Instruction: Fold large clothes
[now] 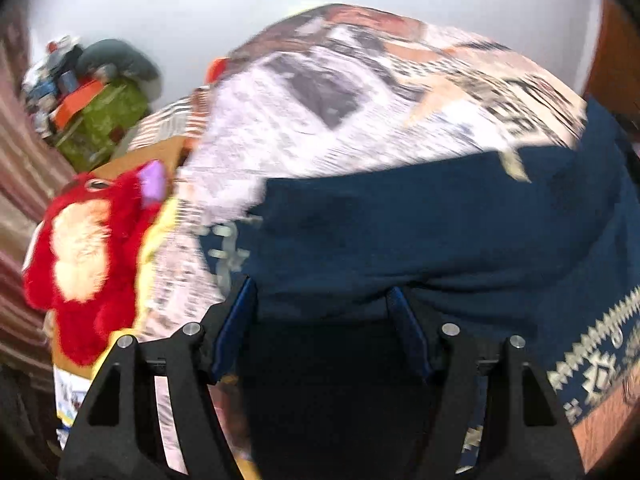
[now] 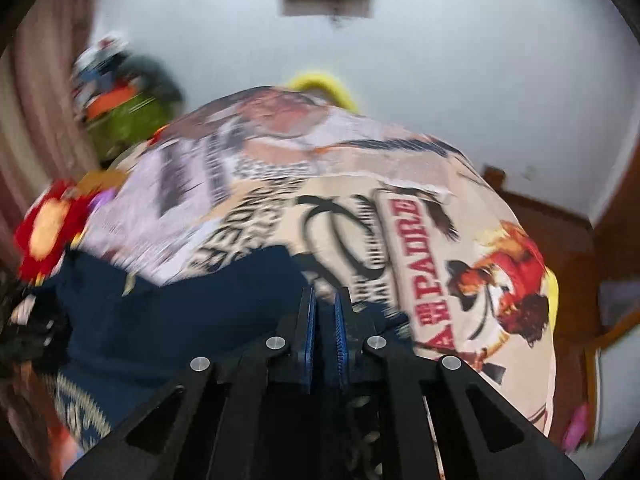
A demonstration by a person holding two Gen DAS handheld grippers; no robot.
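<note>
A navy garment (image 1: 420, 232) with a white patterned border (image 1: 600, 344) lies spread on a bed covered by a printed sheet (image 1: 360, 100). My left gripper (image 1: 320, 286) hovers just above the navy cloth, jaws wide apart, with nothing pinched between the blue pads. In the right wrist view the same navy garment (image 2: 180, 312) fills the lower left. My right gripper (image 2: 325, 294) sits at the garment's right edge, where it meets the printed sheet (image 2: 420, 216). Its pads are pressed almost together, with dark cloth showing between them. Both views are blurred.
A red plush toy (image 1: 88, 256) lies at the bed's left side, also seen as the plush toy (image 2: 48, 232) in the right wrist view. A pile of bags and clothes (image 1: 100, 120) sits at the far left by a curtain. Wooden furniture (image 2: 560, 248) stands to the right.
</note>
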